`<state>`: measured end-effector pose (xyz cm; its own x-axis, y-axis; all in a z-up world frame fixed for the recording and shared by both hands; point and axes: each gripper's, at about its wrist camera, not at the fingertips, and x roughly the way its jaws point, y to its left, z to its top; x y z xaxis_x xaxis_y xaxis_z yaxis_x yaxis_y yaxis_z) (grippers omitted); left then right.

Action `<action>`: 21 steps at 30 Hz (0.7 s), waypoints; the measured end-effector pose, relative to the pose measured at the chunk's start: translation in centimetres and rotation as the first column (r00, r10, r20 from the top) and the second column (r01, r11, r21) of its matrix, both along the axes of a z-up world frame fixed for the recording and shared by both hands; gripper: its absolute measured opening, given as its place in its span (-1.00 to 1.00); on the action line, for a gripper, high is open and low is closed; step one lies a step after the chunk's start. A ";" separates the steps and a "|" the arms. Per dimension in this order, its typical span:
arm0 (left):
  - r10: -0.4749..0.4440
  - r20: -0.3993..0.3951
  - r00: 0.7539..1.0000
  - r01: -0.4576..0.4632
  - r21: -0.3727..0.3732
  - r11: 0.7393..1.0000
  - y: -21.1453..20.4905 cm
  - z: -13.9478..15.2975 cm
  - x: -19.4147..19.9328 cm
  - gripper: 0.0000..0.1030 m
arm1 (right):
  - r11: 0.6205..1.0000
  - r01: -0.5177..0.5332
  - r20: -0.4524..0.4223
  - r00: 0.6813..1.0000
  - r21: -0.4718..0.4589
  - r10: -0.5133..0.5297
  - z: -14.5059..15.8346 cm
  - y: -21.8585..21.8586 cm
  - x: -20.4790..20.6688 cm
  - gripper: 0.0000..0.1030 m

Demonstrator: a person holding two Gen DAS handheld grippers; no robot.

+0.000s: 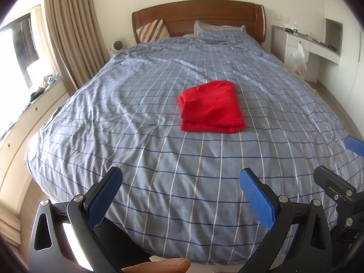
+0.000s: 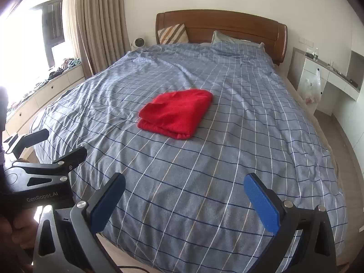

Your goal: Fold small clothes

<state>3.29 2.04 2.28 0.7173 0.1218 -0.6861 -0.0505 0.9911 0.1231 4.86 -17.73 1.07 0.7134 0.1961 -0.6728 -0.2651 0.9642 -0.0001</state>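
Hovering, both empty: left gripper [image 1: 180, 195] and right gripper [image 2: 184, 199], fingers spread wide. Red garment [image 1: 210, 107], seemingly a sweater, lies folded mid-bed [image 1: 159, 170], well apart. Folding apparently complete.

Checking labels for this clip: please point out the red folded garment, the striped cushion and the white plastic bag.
red folded garment [image 1: 211, 105]: left wrist view, middle of its top layer.
striped cushion [image 2: 173, 33]: right wrist view, centre of its striped face.
white plastic bag [image 1: 297, 60]: left wrist view, middle of the bag's body.
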 end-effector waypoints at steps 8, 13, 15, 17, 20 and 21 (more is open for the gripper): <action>0.018 -0.002 1.000 -0.018 0.020 1.000 -0.2 0.4 0.1 1.00 | 1.000 0.008 0.001 1.000 -0.015 -0.008 0.2 0.2 0.0 0.99; 0.028 0.007 1.000 -0.029 0.054 0.998 -0.3 0.6 0.1 1.00 | 1.000 0.014 0.006 1.000 -0.023 -0.014 0.7 0.4 0.3 0.99; 0.026 0.013 1.000 -0.027 0.052 0.998 -0.2 0.8 0.2 1.00 | 0.999 0.022 0.011 1.000 -0.028 -0.021 0.9 0.6 0.4 0.99; 0.031 0.014 0.999 -0.032 0.056 0.998 -0.2 0.9 0.3 1.00 | 0.999 0.030 0.016 0.999 -0.032 -0.029 1.1 0.7 0.5 0.99; 0.041 0.004 0.999 -0.041 0.052 0.998 0.0 0.8 0.7 1.00 | 0.997 0.055 0.024 0.998 -0.052 -0.054 1.2 0.7 0.6 0.99; 0.045 0.001 0.999 -0.045 0.046 0.998 0.1 0.8 0.8 1.00 | 0.996 0.062 0.025 0.998 -0.057 -0.061 1.2 0.6 0.6 0.99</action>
<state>4.11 2.15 3.11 0.7107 0.1855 -0.6786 -0.0947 0.9811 0.1689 5.42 -17.12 2.26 0.7384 0.1126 -0.6649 -0.2044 0.9769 -0.0617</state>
